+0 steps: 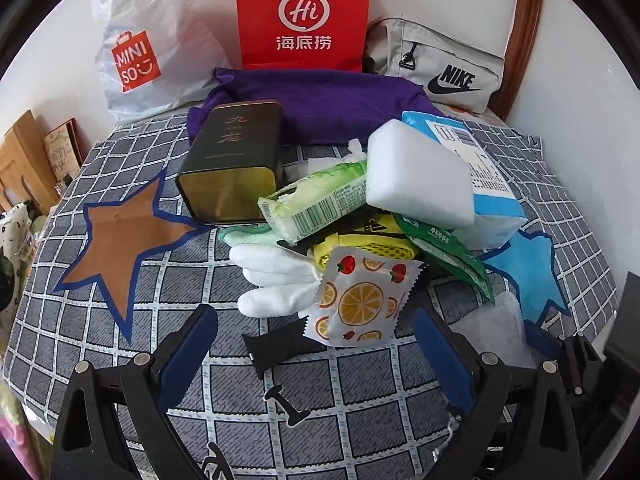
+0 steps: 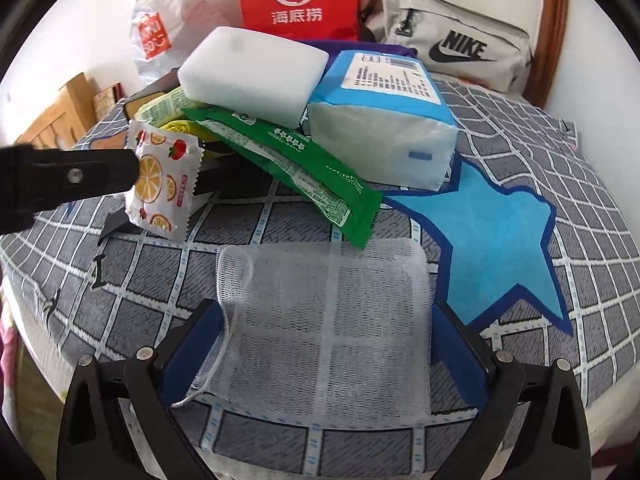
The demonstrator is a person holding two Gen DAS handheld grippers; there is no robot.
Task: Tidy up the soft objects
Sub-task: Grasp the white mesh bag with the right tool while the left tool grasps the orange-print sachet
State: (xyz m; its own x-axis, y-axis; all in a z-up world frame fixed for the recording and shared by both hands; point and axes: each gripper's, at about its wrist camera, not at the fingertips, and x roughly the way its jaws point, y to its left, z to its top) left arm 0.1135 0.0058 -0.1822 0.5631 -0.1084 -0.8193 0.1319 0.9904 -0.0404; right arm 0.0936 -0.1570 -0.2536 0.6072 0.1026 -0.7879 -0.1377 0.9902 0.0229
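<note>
A pile lies mid-table: white sponge, blue tissue pack, green packet, lime wipes pack, white glove, fruit-print sachet. My left gripper is open, its jaws either side of the sachet and a black strap. My right gripper is open around a white mesh pouch lying flat on the cloth. The sponge, tissue pack, green packet and sachet also show in the right wrist view.
A dark tin lies on its side by a purple cloth. A Miniso bag, a red paper bag and a grey Nike pouch line the back. The checked cloth bears a brown star and a blue star.
</note>
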